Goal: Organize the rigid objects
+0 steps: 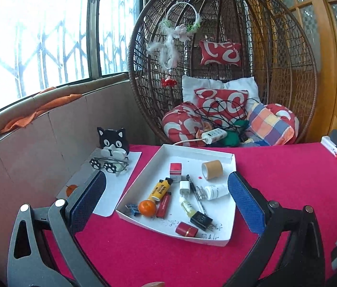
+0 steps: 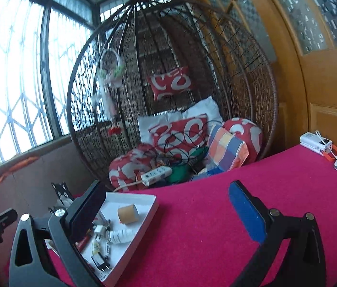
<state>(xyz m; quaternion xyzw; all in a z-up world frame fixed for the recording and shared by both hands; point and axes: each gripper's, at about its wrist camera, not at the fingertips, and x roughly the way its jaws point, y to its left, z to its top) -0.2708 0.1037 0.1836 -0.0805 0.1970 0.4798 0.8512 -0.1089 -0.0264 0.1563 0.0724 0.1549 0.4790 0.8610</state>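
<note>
Hovering: L gripper (image 1: pixel 166 196) over tray (image 1: pixel 232 217)

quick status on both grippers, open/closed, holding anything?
Left hand-held gripper: open, empty, above the tray.
Right hand-held gripper: open, empty, above the red cloth.

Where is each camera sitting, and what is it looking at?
Left wrist: sits on the left hand-held gripper, looks forward and down over the white tray on the red tablecloth; its two blue-padded fingers, wide open, frame the tray.
Right wrist: sits on the right hand-held gripper, further right, facing the hanging wicker chair; open fingers show, the tray at lower left.
Both share the tray, cardboard tube, tablecloth, chair and windows.
</note>
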